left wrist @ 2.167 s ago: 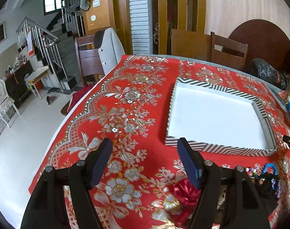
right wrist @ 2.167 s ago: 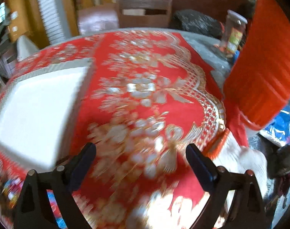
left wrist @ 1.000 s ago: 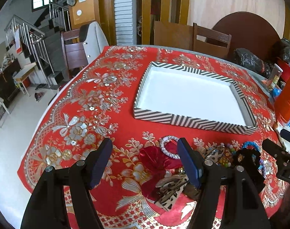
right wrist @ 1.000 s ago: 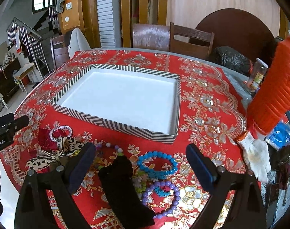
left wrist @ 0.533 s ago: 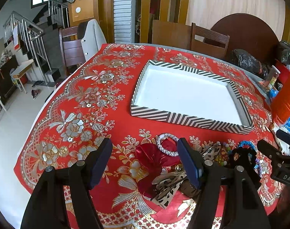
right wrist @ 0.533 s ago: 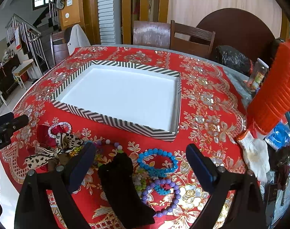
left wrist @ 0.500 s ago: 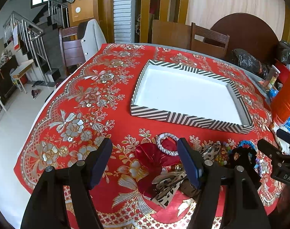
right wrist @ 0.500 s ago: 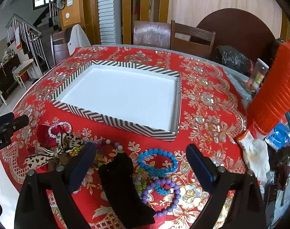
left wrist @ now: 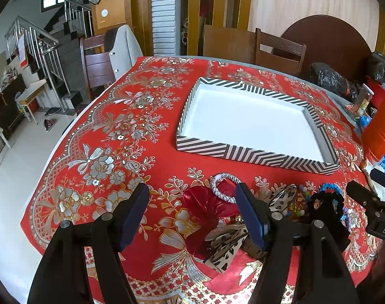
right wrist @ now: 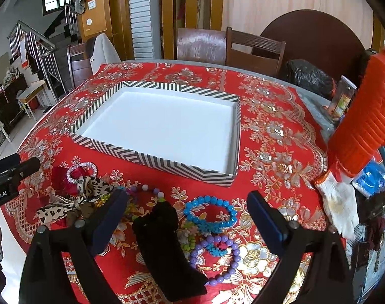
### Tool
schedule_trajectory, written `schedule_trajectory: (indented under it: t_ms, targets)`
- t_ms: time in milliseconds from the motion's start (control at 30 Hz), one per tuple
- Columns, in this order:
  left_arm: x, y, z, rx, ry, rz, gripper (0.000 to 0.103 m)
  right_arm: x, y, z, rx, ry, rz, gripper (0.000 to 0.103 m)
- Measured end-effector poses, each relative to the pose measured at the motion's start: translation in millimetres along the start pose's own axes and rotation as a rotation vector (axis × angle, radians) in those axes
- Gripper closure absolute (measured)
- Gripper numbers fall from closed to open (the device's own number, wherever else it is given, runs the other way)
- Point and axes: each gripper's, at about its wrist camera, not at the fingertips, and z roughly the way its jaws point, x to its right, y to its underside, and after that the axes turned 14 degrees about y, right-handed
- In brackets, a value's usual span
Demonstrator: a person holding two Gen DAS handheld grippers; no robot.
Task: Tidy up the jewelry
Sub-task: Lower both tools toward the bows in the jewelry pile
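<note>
Right wrist view: both the right gripper (right wrist: 187,207) and left gripper (left wrist: 192,200) are held wide open and empty above tangled jewelry, so the blue bead bracelet (right wrist: 209,211) could be lifted with neighbours snagged, missing the striped tray (right wrist: 152,157).

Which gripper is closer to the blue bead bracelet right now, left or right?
Right. The blue bead bracelet lies between the open fingers of the right gripper. The left gripper hovers off to its left, over the red bow.
</note>
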Motion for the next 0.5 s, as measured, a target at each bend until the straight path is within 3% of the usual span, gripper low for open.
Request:
schedule_trajectory:
  t_ms: [500]
  targets:
    - [-1.6, 0.9, -0.3, 0.0, 0.001, 0.0, 0.035, 2.7, 0.3, -1.8, 0.001, -0.011, 0.008, 0.006]
